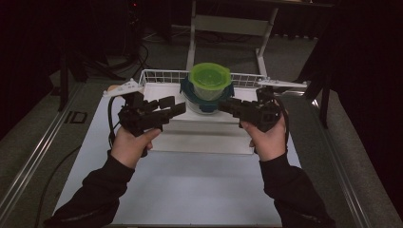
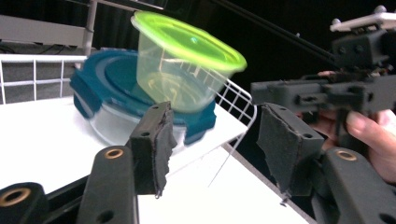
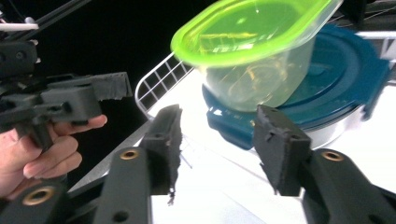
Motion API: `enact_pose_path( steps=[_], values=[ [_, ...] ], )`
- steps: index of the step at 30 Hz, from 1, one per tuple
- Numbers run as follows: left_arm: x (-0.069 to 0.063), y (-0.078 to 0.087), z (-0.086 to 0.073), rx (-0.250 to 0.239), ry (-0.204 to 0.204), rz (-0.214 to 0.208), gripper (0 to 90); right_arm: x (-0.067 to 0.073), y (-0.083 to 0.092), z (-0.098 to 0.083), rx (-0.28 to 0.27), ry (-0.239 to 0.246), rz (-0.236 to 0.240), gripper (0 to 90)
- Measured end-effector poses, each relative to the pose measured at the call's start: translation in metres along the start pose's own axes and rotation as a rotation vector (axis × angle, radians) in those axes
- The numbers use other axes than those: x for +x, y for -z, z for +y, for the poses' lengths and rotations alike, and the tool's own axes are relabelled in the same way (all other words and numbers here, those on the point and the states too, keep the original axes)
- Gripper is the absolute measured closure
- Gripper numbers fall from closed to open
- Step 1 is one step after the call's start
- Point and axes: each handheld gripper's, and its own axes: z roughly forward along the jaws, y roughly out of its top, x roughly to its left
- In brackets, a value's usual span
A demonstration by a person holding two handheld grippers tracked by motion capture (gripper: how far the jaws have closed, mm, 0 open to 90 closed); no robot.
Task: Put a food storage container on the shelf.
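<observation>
green-lidded tub (image 1: 209, 80) stacked on blue-lidded container (image 1: 205, 97), in wire tray (image 1: 157, 76) | left gripper (image 1: 175, 108), right gripper (image 1: 227, 106) flank container, fingers spread, empty | advice: close in level, squeeze tub evenly

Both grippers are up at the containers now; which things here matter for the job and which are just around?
Likely in play:
green-lidded tub
blue-lidded container under it
left gripper, open
right gripper, open

Just around:
wire basket
white tray
frame legs
</observation>
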Motion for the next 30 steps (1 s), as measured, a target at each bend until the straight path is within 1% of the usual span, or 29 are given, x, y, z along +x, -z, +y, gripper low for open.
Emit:
enact_pose_path(
  steps=[1,2,3,5,6,7,8,9,10,11,12,13,14,15,16,18,19,21,22,24,25,26,27,30],
  values=[
    [-0.004,0.002,-0.009,0.006,-0.024,-0.002,41.9,0.002,-0.004,-0.005,0.005,0.003,0.0,60.1],
    [-0.006,0.003,-0.014,0.004,-0.035,-0.008,41.7,0.003,-0.006,-0.008,0.012,0.009,-0.006,62.5],
    [-0.008,0.004,-0.019,0.009,-0.044,-0.016,39.2,0.004,-0.008,-0.01,0.011,0.018,-0.014,66.4],
    [-0.011,0.006,-0.028,0.02,-0.054,-0.031,38.0,0.008,-0.012,-0.013,0.021,0.044,-0.03,73.5],
    [-0.011,0.006,-0.028,0.02,-0.054,-0.031,35.2,0.008,-0.012,-0.013,0.021,0.044,-0.03,73.5],
    [-0.011,0.006,-0.028,0.02,-0.054,-0.031,35.2,0.009,-0.013,-0.014,0.023,0.054,-0.034,73.5],
    [-0.013,0.007,-0.041,0.001,-0.035,-0.064,35.2,0.009,-0.013,-0.014,0.023,0.054,-0.034,78.6],
    [-0.012,0.007,-0.048,0.002,-0.025,-0.089,30.8,0.013,-0.017,-0.016,0.029,0.073,-0.046,87.6],
    [-0.011,0.006,-0.054,0.003,-0.003,-0.115,29.1,0.014,-0.019,-0.016,0.032,0.073,-0.047,89.5],
    [-0.01,0.004,-0.061,0.013,0.008,-0.139,26.5,0.015,-0.021,-0.016,0.027,0.075,-0.051,89.6],
    [-0.01,0.004,-0.067,0.02,-0.014,-0.149,24.7,0.016,-0.023,-0.016,0.026,0.077,-0.057,89.7],
    [-0.01,0.004,-0.067,0.02,-0.014,-0.149,24.2,0.016,-0.023,-0.016,0.026,0.077,-0.057,89.7],
    [-0.011,0.003,-0.078,0.02,-0.066,-0.143,24.2,0.016,-0.025,-0.016,0.028,0.08,-0.061,89.7],
    [-0.012,0.002,-0.084,0.014,-0.089,-0.134,20.1,0.015,-0.028,-0.015,0.024,0.068,-0.062,89.7],
    [-0.012,0.002,-0.09,0.013,-0.105,-0.122,18.1,0.014,-0.03,-0.014,0.025,0.064,-0.063,89.8],
    [-0.013,0.002,-0.096,0.017,-0.128,-0.099,15.0,0.011,-0.033,-0.013,0.016,0.047,-0.061,89.8],
    [-0.014,0.002,-0.101,0.015,-0.144,-0.073,13.8,0.01,-0.034,-0.013,0.015,0.045,-0.062,89.8],
    [-0.013,0.001,-0.108,0.025,-0.156,-0.059,1.6,0.007,-0.036,-0.011,0.008,0.032,-0.06,89.7],
    [-0.013,0.001,-0.112,0.019,-0.165,-0.043,0.7,0.006,-0.037,-0.011,0.006,0.028,-0.061,89.7],
    [-0.011,0.0,-0.118,0.027,-0.167,-0.035,0.7,0.003,-0.04,-0.009,0.005,0.021,-0.069,89.7],
    [-0.011,0.0,-0.118,0.027,-0.167,-0.035,0.7,0.003,-0.04,-0.009,0.005,0.021,-0.069,89.7],
    [-0.009,-0.002,-0.124,0.029,-0.167,-0.027,0.7,0.002,-0.042,-0.008,0.002,0.015,-0.07,89.7],
    [-0.009,-0.003,-0.127,0.034,-0.167,-0.022,0.8,-0.001,-0.044,-0.006,0.001,0.009,-0.076,89.7],
    [-0.009,-0.004,-0.132,0.039,-0.183,-0.015,0.8,-0.005,-0.047,-0.003,-0.002,-0.004,-0.084,89.7]
  ],
)
